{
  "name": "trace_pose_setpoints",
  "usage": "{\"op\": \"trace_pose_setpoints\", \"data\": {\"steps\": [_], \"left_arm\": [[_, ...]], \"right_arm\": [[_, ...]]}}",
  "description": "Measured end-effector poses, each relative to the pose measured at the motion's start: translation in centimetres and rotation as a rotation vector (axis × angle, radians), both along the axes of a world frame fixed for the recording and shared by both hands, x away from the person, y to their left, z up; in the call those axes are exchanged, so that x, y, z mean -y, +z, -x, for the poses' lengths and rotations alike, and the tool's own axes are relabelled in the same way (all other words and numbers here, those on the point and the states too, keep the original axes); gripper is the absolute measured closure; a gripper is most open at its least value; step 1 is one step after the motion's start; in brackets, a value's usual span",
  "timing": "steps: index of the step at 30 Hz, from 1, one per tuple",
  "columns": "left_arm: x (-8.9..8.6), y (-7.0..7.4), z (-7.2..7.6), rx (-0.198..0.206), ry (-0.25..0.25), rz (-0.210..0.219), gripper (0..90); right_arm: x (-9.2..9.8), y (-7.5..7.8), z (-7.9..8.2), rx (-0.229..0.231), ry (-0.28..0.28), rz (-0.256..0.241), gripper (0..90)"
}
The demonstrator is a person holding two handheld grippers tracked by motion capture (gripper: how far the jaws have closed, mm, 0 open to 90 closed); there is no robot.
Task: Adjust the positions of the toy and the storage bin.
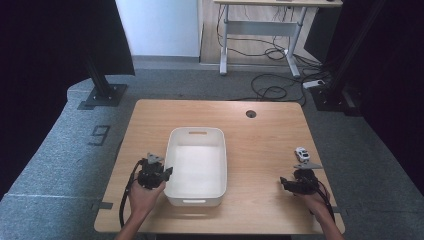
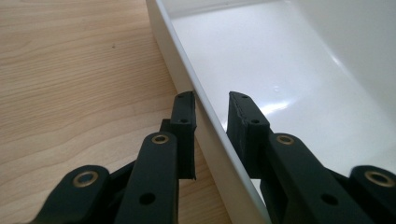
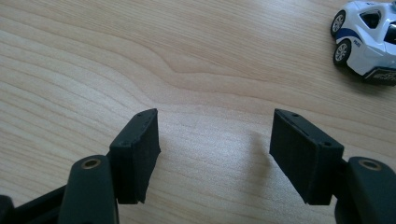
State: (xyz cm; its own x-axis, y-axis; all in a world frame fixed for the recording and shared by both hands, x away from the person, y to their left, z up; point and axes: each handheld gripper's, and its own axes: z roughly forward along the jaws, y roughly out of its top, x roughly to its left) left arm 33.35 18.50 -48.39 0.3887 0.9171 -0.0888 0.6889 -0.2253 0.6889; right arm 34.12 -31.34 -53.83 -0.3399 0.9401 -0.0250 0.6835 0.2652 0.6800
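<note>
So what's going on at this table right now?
A person works two handheld grippers at a wooden table. The left gripper straddles the side wall of an empty white plastic bin, one jaw inside and one outside. The right gripper hangs open above bare wood, with a small white toy car lying nearby, untouched.

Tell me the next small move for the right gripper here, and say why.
Probably swing the right gripper toward the toy car until the car sits between its jaws. The jaws stand wide open over bare wood, with the car off to one side, untouched. The left gripper already straddles the wall of the white bin, which looks empty.
</note>
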Motion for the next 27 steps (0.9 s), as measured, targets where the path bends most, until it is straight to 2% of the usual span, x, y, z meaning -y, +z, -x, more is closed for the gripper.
{"op": "trace_pose_setpoints", "data": {"steps": [10, 15, 27], "left_arm": [[2.7, 0.0, -0.8, 0.0, -0.036, -0.013, 73.8], [3.9, 0.0, -1.0, 0.001, -0.051, -0.007, 73.8], [5.9, -0.1, -1.3, -0.002, -0.076, -0.006, 73.7]], "right_arm": [[0.2, 0.0, 0.0, -0.001, -0.006, -0.003, 32.6], [0.2, 0.0, 0.0, -0.003, -0.004, -0.002, 32.6], [0.2, -0.1, -0.1, -0.005, -0.004, -0.001, 32.6]]}}
